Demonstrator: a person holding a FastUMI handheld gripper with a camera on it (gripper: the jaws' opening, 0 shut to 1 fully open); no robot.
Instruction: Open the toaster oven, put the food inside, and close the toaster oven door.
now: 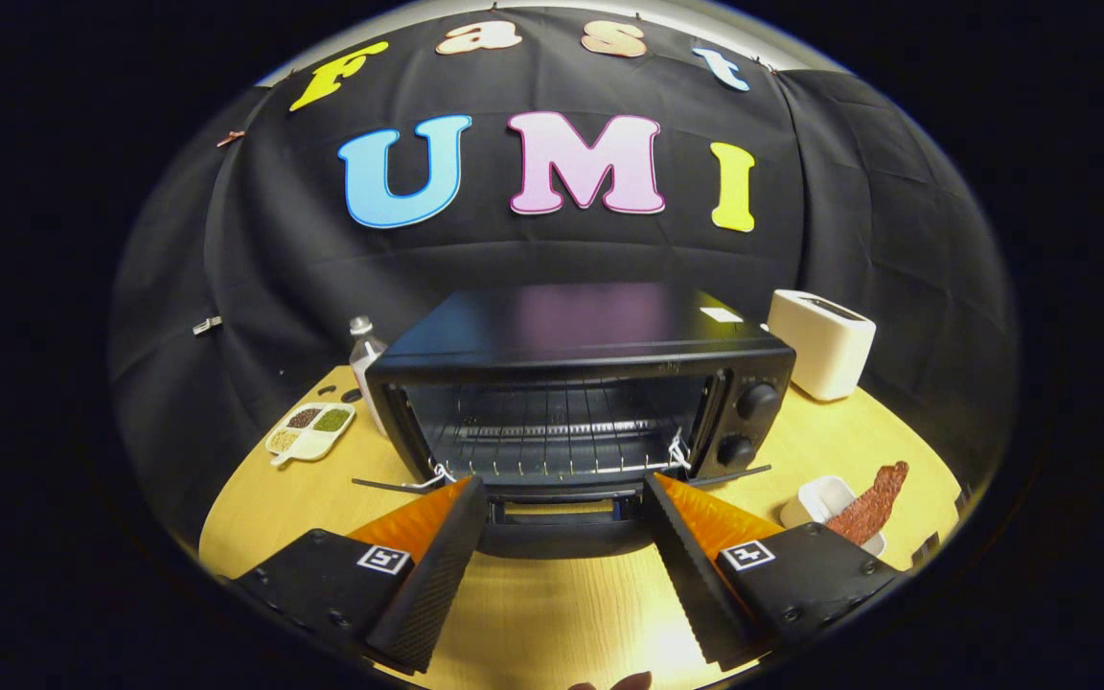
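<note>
A black toaster oven (590,335) stands on the wooden table just beyond my fingers. Its door (562,513) hangs folded down toward me, so the wire rack (552,436) inside is in plain sight. Two knobs (753,401) sit on its right side. The food, a reddish-brown strip (870,506), leans out of a small white bowl (822,500) to the right of the oven, beside my right finger. My gripper (563,494) is open, its fingers spread to either side of the lowered door's front edge, with nothing held.
A white toaster (822,343) stands behind the oven at the right. On the left lie a white divided dish of seeds (310,429) and a small bottle (364,353). Bare tabletop (562,613) stretches between my fingers and toward me.
</note>
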